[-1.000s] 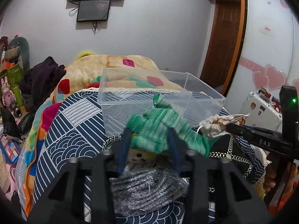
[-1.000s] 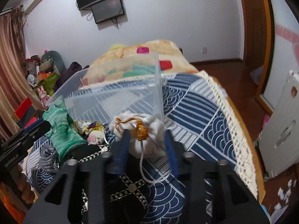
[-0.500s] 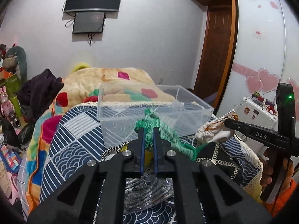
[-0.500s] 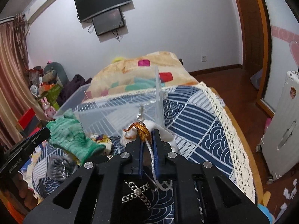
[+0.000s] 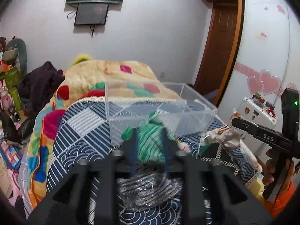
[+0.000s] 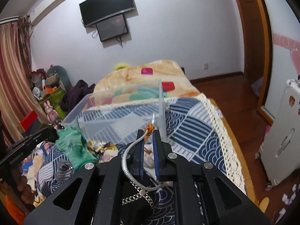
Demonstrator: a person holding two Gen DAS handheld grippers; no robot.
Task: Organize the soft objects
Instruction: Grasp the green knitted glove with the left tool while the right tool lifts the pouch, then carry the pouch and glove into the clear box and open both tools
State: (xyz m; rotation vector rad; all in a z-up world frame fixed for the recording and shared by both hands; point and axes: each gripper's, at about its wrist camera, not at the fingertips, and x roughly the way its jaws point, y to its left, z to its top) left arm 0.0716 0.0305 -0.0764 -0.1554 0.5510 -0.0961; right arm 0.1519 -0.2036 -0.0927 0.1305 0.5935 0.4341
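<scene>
A clear plastic box [image 5: 161,110] stands on the bed; it also shows in the right wrist view [image 6: 120,112]. My left gripper [image 5: 149,133] is shut on a green striped knit glove [image 5: 150,142], lifted in front of the box's near wall; the glove also shows in the right wrist view [image 6: 74,146]. My right gripper [image 6: 148,131] is shut on a white drawstring pouch [image 5: 223,137] with an orange knot [image 6: 149,127], held to the right of the glove, near the box's right corner.
A grey knit item in plastic wrap [image 5: 148,189] lies below the left gripper. A black bag with a chain trim [image 6: 138,200] and a small plush toy [image 6: 101,146] lie on the blue patterned bedspread [image 5: 75,131]. A white suitcase [image 6: 281,131] stands right of the bed.
Both grippers have risen, carrying the glove and the pouch up toward the box. The left jaws stand wider around the glove than half a second ago.
</scene>
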